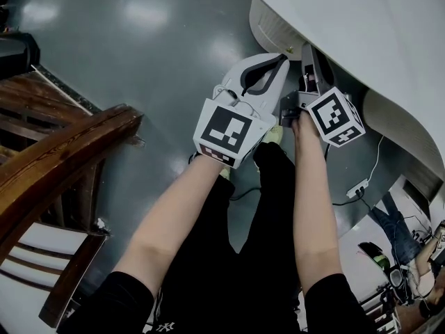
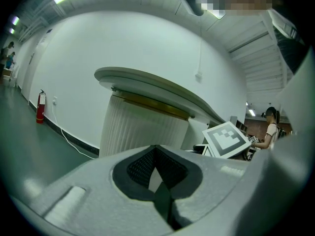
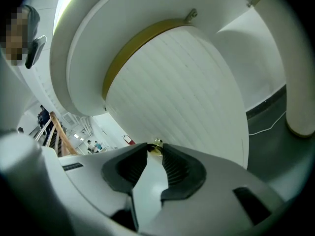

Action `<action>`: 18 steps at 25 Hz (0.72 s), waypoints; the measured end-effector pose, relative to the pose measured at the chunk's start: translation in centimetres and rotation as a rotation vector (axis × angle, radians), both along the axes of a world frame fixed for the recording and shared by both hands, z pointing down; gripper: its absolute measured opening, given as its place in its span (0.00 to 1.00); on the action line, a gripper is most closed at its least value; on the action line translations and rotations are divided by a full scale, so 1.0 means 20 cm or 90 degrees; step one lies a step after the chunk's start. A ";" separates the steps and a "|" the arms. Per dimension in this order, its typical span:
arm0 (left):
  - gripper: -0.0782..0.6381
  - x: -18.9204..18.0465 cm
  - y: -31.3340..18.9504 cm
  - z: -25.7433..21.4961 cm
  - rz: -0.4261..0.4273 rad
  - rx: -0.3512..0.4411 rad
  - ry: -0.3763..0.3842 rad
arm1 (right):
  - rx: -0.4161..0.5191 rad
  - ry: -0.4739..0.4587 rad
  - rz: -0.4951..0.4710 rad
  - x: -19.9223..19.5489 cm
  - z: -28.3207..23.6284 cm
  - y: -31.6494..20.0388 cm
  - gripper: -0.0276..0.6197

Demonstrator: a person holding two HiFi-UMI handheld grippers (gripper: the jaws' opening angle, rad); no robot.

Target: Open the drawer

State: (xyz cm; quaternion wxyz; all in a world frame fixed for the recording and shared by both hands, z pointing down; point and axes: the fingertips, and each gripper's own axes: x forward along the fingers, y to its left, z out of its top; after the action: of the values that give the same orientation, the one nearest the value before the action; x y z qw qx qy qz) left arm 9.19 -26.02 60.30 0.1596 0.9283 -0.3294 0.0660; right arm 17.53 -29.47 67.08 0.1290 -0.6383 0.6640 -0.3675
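Because the drawer point(image 3: 197, 92), a curved ribbed front just under the round white worktop point(image 3: 83, 48), probably slides stiffly and its small brass knob point(image 3: 156, 143) looks slippery, the right tongs point(image 3: 155, 149) grip that knob at their tips, while the left tongs point(image 2: 156, 149) are closed and empty.

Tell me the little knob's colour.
The small round metal knob is brassy gold; clearest in right gripper view.
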 end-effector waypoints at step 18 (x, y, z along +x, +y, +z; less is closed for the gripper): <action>0.12 -0.15 0.26 -0.06 0.007 -0.036 -0.018 | -0.054 0.003 -0.032 -0.26 0.03 0.39 0.21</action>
State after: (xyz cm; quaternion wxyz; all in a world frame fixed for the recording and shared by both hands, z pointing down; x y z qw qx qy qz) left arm 6.21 -20.76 59.08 0.1809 0.9242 -0.3242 0.0894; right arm 12.37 -21.65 67.72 0.0911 -0.6272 0.6640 -0.3968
